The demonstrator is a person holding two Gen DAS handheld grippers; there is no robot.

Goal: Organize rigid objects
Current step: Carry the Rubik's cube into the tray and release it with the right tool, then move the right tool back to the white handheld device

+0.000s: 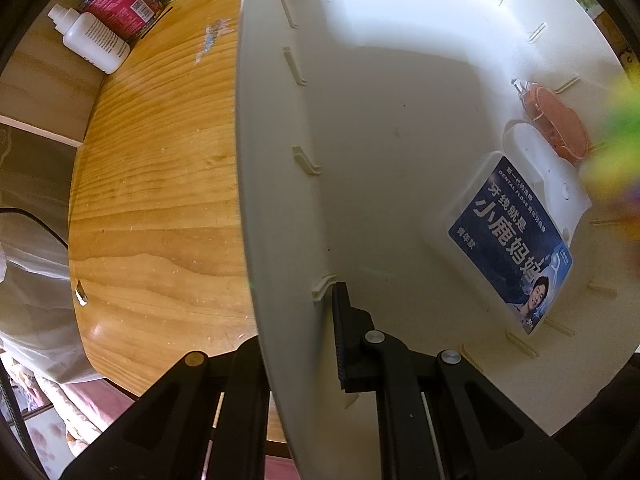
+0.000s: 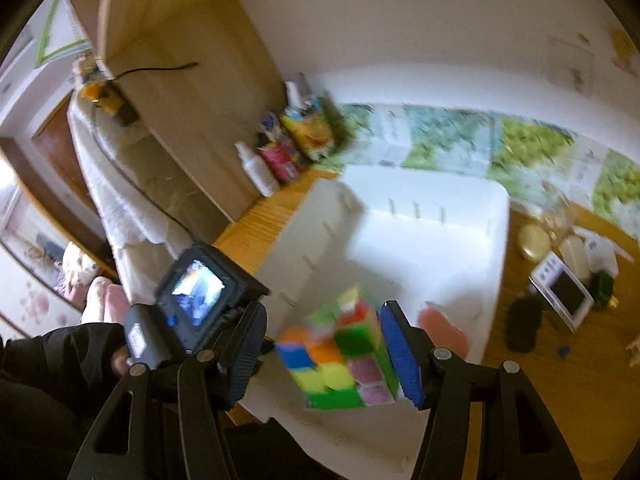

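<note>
Right hand-held gripper (image 2: 324,354) holding puzzle cube (image 2: 338,356) above white bin (image 2: 496,240).

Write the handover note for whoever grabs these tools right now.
Left tool: shut on the near wall of the white bin, steadying it.
Right tool: carrying the puzzle cube over the bin; whether the pads press on it is unclear.
In the bin: floss box, white case, orange item.
Left to do: drop the cube in, then collect the loose items on the table to the bin's right. White bottle also outside.
</note>
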